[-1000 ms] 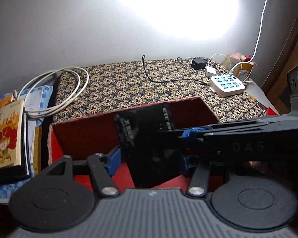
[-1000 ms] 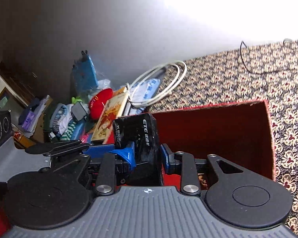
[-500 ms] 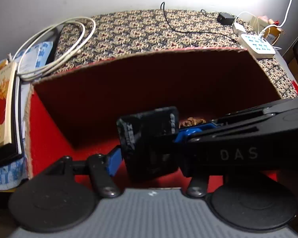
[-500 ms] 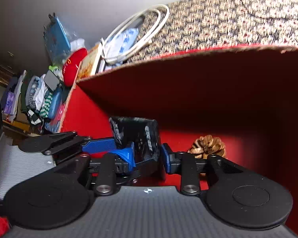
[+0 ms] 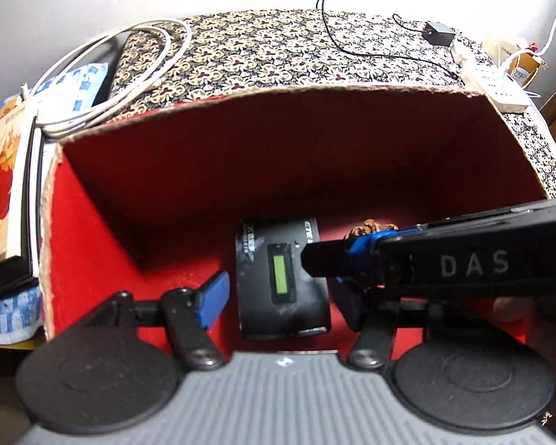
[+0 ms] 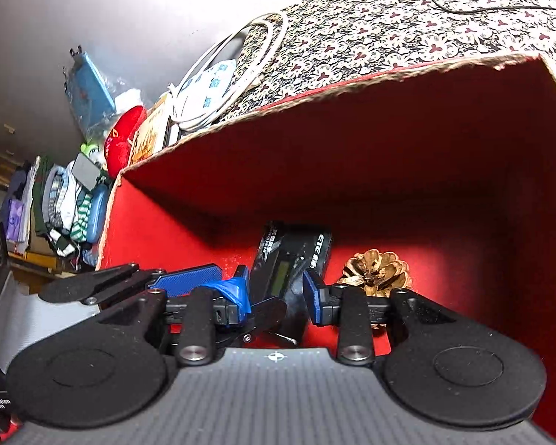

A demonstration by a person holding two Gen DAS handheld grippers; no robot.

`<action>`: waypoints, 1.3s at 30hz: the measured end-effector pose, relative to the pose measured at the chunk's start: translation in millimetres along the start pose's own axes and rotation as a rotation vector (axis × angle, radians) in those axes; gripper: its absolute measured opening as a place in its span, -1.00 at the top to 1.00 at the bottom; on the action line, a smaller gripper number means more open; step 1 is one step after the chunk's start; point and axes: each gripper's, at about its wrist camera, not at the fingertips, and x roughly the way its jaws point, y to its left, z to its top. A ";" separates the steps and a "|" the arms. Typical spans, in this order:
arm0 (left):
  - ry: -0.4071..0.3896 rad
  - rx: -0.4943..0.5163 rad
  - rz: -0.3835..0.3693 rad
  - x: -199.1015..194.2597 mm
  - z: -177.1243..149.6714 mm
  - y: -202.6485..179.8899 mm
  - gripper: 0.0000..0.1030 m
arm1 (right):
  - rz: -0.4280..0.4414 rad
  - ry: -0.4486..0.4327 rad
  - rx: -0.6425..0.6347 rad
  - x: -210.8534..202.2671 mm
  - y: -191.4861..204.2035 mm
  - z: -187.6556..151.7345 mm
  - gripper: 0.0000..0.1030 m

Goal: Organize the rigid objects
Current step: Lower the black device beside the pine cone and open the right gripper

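A black ETC device (image 5: 283, 278) with a small green screen lies flat on the floor of the red cardboard box (image 5: 315, 141). It also shows in the right wrist view (image 6: 289, 259). My left gripper (image 5: 281, 296) is open, its blue fingers apart on either side of the device without touching it. My right gripper (image 6: 276, 293) is open too, and its arm crosses the left wrist view from the right. A pine cone (image 6: 376, 270) sits in the box just right of the device.
The box stands on a patterned cloth (image 5: 278, 48). A coiled white cable (image 5: 122, 81) and a picture book (image 5: 0, 193) lie to its left. A white power strip (image 5: 500, 85) and black adapter (image 5: 440, 32) sit at the back right. Clutter (image 6: 74, 200) is piled left of the box.
Both grippers lowered the black device into the box and then opened. The device now lies flat on the box floor with its green screen facing up.
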 end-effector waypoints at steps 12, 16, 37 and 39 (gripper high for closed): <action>-0.048 -0.007 0.112 -3.0 -3.5 -5.2 -0.19 | -0.035 -0.036 -0.011 -3.0 3.9 -2.6 0.69; -0.065 -0.011 0.146 -4.2 -4.2 -6.6 -0.19 | -0.052 -0.050 -0.010 -3.5 3.8 -3.3 0.69; -0.132 -0.005 0.274 -7.9 -9.8 -14.5 -0.19 | -0.144 -0.138 -0.010 -9.1 7.8 -9.1 0.69; -0.137 -0.007 0.283 -8.1 -10.5 -15.1 -0.19 | -0.155 -0.145 -0.010 -9.5 8.5 -9.0 0.69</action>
